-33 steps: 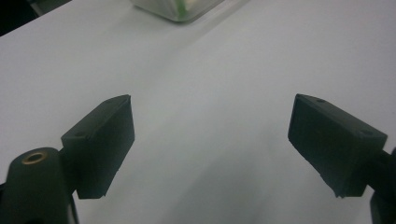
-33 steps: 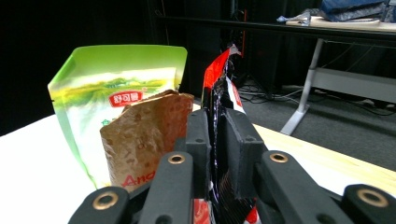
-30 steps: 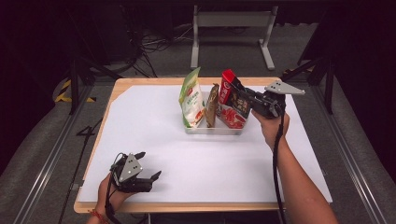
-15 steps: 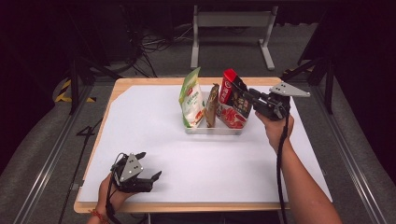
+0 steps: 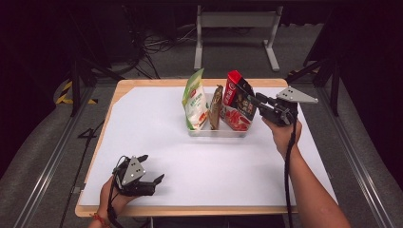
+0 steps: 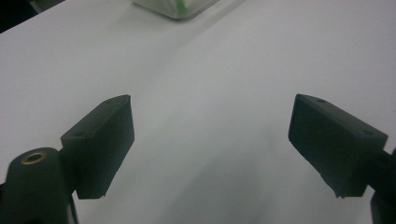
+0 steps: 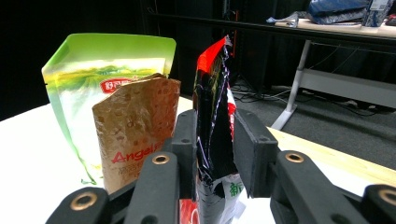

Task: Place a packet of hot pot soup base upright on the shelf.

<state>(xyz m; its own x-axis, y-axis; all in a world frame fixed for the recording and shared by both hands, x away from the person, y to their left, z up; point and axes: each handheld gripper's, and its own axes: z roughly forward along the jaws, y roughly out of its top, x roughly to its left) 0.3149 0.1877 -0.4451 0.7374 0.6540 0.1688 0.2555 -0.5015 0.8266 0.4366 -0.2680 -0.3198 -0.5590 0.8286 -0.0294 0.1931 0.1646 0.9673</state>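
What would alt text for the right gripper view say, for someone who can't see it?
Two black jaws of the right gripper flank the edge of a red and black snack bag, apparently just off it. Beside it stand a brown packet and a green pouch on a white table.

Red pouch (image 7: 212, 116): glossy crinkled foil. Brown pouch (image 7: 135, 140): matt, paper-like, finely speckled. Green pouch (image 7: 88, 79): smooth semi-gloss plastic. Tray (image 5: 216, 133): clear plastic. Counter (image 5: 190, 166): matt white sheet over a wood edge. Right tool (image 7: 212, 158): matt black plastic, brass inserts.
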